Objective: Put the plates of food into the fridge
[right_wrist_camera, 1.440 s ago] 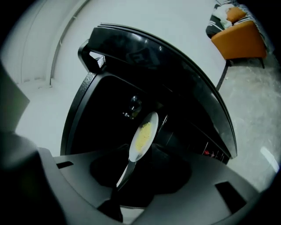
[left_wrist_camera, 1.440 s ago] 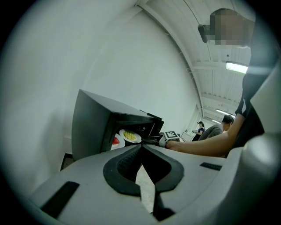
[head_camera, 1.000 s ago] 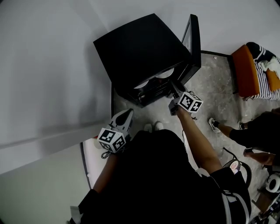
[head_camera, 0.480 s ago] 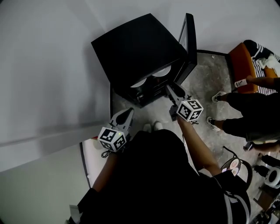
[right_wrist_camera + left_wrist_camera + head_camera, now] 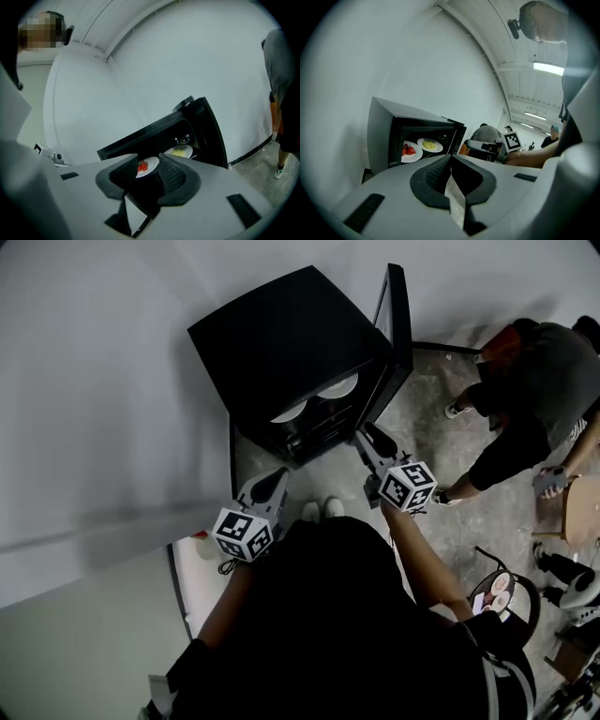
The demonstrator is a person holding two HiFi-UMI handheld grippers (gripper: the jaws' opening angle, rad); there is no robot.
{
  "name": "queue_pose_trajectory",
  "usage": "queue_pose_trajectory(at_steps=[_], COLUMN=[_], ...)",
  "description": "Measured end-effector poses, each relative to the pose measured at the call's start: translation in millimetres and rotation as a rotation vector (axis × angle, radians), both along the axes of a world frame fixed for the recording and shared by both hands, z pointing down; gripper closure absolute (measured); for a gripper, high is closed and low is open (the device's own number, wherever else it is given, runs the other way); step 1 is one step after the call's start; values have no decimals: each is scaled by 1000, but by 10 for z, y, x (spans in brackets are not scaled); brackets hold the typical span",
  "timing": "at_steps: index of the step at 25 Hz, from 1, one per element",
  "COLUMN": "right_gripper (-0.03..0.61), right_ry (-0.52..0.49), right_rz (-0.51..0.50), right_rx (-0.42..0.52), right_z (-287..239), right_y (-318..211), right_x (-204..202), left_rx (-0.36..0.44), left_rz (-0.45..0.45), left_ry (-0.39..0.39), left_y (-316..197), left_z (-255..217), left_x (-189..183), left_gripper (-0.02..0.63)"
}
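Though the fridge (image 5: 281,343) top hides most of each from the head view, two plates lie flat, side by side along the shelf's front edge: red-food plate (image 5: 408,152) left, yellow-food plate (image 5: 430,145) right. Door (image 5: 398,315) open. Left gripper (image 5: 272,484): jaws together, empty. Right gripper (image 5: 368,439): jaws slightly apart, empty. Both outside fridge.

Two plates (image 5: 336,388) sit inside the open fridge (image 5: 281,334); your right gripper (image 5: 367,437) hovers just before it.
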State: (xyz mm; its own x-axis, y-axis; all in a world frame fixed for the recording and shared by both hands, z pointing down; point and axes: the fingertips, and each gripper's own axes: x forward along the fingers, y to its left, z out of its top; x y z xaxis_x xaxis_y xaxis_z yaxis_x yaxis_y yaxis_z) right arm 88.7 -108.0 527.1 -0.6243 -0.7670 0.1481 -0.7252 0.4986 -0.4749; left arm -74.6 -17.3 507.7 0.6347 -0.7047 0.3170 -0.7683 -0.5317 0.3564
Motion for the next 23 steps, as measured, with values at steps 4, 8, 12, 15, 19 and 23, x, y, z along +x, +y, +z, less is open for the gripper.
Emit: queue_pose_trajectory(at_steps=[4, 8, 12, 15, 19, 23], right_gripper=[426, 426, 426, 426, 426, 426], right_ry=[10, 35, 38, 37, 35, 29], right_rz=[-19, -44, -56, -55, -39, -28], right_rx=[10, 16, 17, 14, 9, 5], right_z=[-47, -75, -80, -93, -87, -81], right_y=[110, 212, 304, 352, 408, 453], right_x=[-28, -90, -129, -92, -6, 39], left_rx=[-2, 1, 0, -2, -1, 0], left_rz=[-3, -2, 4, 18, 43, 57], left_ry=[-14, -17, -12, -10, -6, -6], left_y=[1, -17, -7, -16, -40, -38], left_z=[17, 13, 20, 27, 34, 30], left_x=[25, 35, 46, 103, 187, 237], left_gripper=[591, 591, 591, 591, 591, 591])
